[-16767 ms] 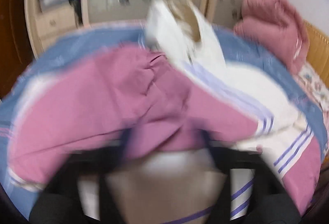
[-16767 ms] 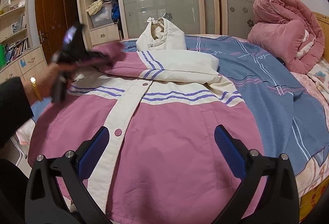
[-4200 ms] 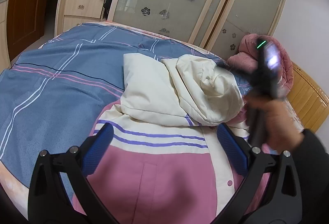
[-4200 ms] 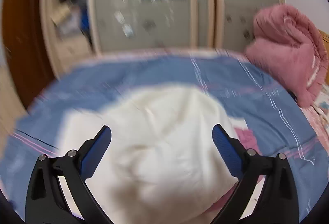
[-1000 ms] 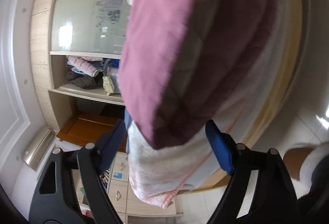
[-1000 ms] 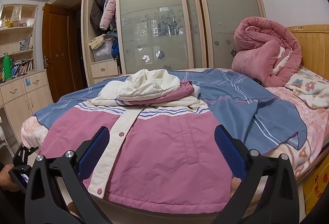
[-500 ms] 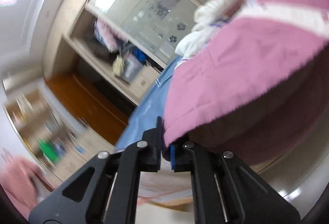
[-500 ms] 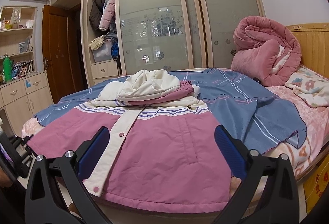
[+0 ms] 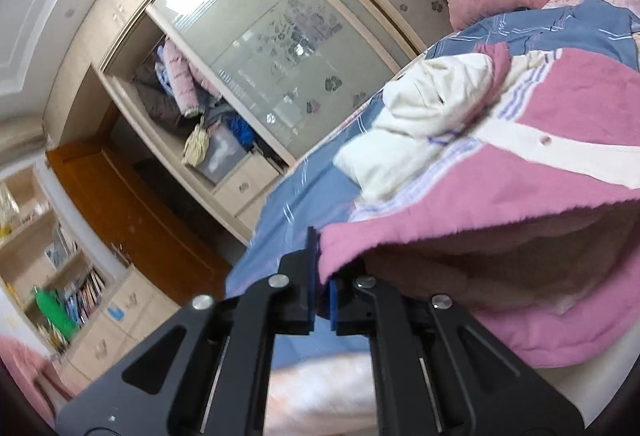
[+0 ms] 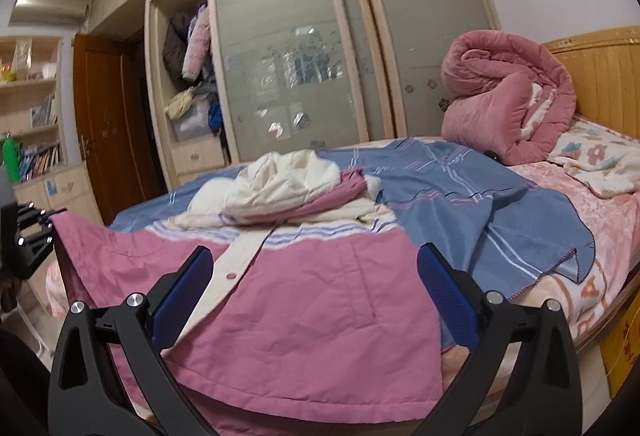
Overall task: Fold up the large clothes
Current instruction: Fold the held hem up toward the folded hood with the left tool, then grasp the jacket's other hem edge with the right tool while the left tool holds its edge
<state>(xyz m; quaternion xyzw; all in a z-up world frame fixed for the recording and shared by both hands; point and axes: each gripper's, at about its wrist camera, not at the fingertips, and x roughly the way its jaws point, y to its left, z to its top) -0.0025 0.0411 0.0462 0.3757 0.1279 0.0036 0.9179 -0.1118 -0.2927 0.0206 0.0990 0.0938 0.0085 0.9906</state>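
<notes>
A pink and cream padded jacket lies front up on the bed, its cream hood and sleeves folded onto the chest. My left gripper is shut on the jacket's pink hem corner and holds it lifted off the bed, so the brownish lining shows underneath. In the right wrist view that left gripper sits at the far left with the raised hem corner in it. My right gripper stands open in front of the jacket's lower hem, nothing between its fingers.
A blue striped blanket covers the bed under the jacket. A rolled pink quilt rests against the wooden headboard. A wardrobe with glass sliding doors, a brown door and bookshelves stand beyond the bed.
My left gripper closed on the jacket's hem corner and rose with it, rolling as it went. The hem's left corner now stands lifted. My right gripper stayed put.
</notes>
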